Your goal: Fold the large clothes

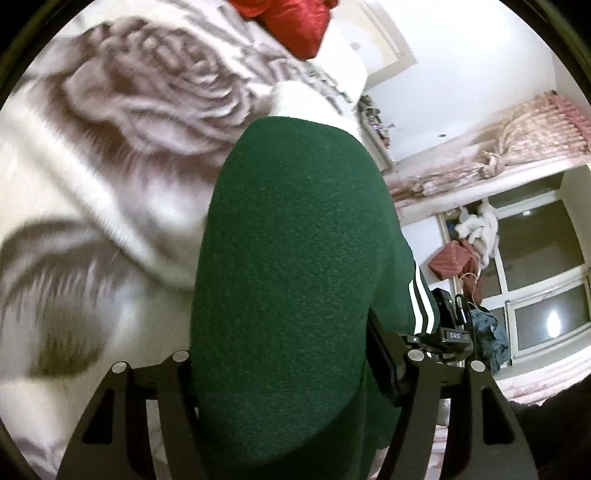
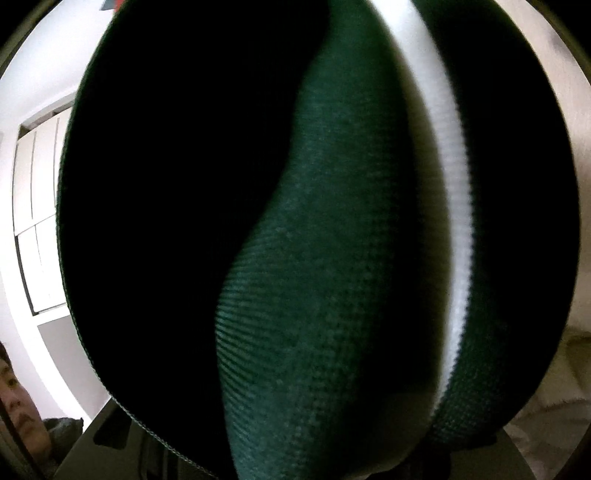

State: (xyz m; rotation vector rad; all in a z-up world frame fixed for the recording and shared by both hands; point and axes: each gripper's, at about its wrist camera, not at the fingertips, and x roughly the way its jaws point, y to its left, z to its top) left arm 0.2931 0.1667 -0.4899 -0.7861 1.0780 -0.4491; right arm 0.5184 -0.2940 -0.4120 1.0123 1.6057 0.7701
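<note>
Two white stripes point(image 1: 421, 299) on green knit garment point(image 1: 288, 258), plush rose-patterned blanket point(image 1: 110, 129)

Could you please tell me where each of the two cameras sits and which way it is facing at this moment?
Left wrist: sits on the left gripper, looking along its fingers over the green garment bunched between them, toward a rose-patterned blanket, a red cushion and a window; the right gripper shows beyond.
Right wrist: sits on the right gripper, pressed close to the green garment with its white stripe; its own fingers are hidden; a person shows at the bottom-left edge.
Shared: the striped green garment.
</note>
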